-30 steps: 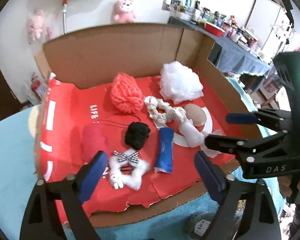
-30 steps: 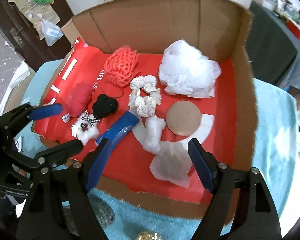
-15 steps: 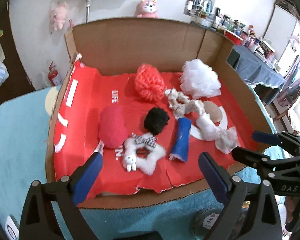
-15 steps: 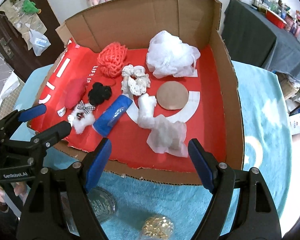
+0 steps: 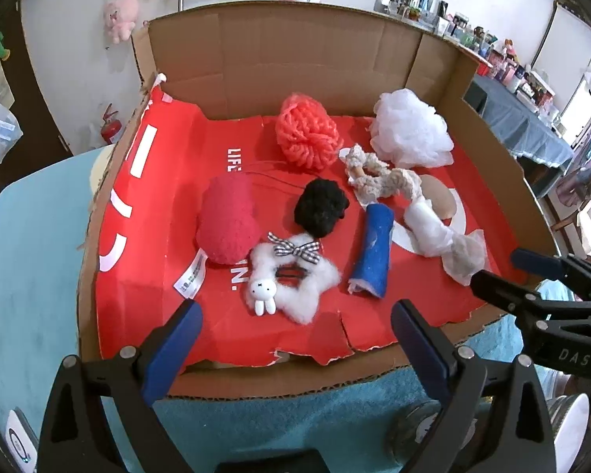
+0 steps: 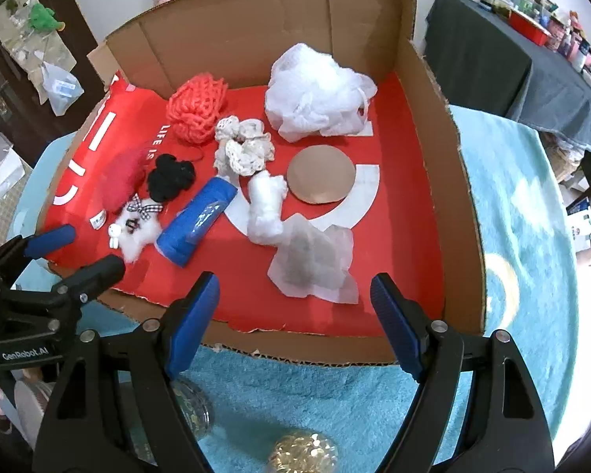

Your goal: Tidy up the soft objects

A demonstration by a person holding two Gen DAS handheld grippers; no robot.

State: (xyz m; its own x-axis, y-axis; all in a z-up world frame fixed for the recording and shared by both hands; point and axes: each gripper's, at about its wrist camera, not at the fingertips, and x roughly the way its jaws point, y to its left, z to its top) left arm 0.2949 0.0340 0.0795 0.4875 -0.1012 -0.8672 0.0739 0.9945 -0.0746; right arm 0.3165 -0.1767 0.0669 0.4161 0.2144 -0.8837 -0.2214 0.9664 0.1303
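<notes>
- Left wrist view looks down into a cardboard box (image 5: 295, 59) with a red liner, standing on a turquoise towel (image 5: 31, 276); the box is the landmark for all places below.
- At the box's back wall lie a coral knitted ball (image 5: 308, 136) and a white mesh pouf (image 5: 411, 134).
- In the middle of the box lie a cream crochet scrunchie (image 5: 378, 179), a black pompom (image 5: 321, 207) and a tan round pad (image 5: 439, 201).
- Toward the box's front edge lie a red fuzzy pouch (image 5: 226, 224), a white fluffy hair clip (image 5: 291, 280) with a checked bow and a small rabbit, a blue roll (image 5: 374, 252) and a white gauze bundle (image 5: 445, 242).
- Outside the box's front edge, glass jars (image 6: 301, 453) stand on the towel, one holding gold bits.
- Left gripper (image 5: 295, 335) hangs over the box's front edge, jaws wide and empty; the hair clip lies just beyond its tips, not touched.
- Right gripper (image 6: 295, 307) also hangs over the box's front edge, jaws wide and empty; the gauze bundle lies just beyond its tips, apart from both pads.
- Each gripper shows at the side of the other's view, near the box's front corner.
</notes>
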